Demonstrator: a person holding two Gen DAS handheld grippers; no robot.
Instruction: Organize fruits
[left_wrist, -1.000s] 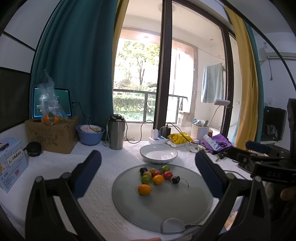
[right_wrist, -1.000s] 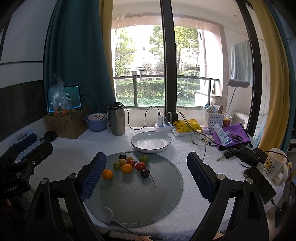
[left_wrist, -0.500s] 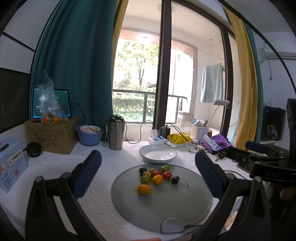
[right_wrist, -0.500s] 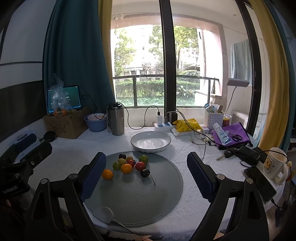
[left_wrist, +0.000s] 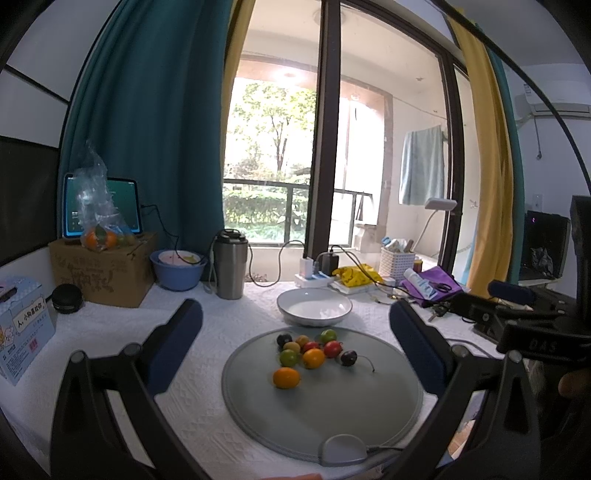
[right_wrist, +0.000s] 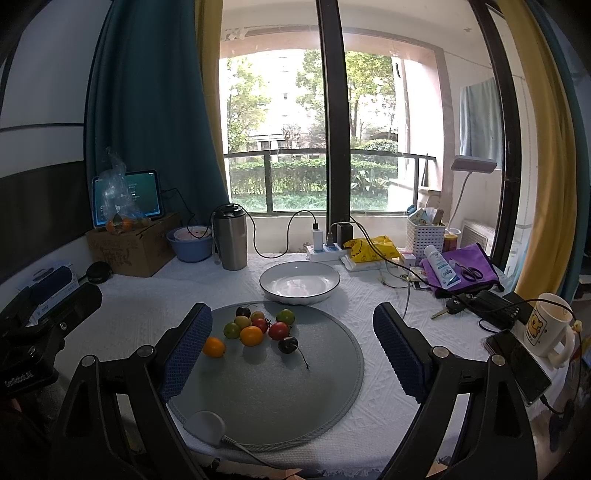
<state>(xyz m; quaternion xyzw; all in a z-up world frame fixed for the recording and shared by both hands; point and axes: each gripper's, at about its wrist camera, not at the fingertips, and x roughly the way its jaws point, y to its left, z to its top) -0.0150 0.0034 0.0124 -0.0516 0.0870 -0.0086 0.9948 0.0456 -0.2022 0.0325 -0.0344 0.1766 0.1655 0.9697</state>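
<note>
Small round fruits (right_wrist: 258, 328) cluster on the round grey mat (right_wrist: 314, 387), ahead of both empty, spread hand-held grippers (left_wrist: 295, 343) (right_wrist: 291, 349) — light, smooth, probably soft; grip gently across the middle.

A round grey mat (right_wrist: 295, 384) on a white tablecloth holds a cluster of small fruits (right_wrist: 258, 326). An empty white bowl (right_wrist: 299, 282) sits just beyond it. The right gripper (right_wrist: 291, 350) hovers above, fingers spread wide, holding nothing.

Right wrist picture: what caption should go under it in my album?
Open right gripper above small fruits on a grey mat, white bowl behind.
</note>
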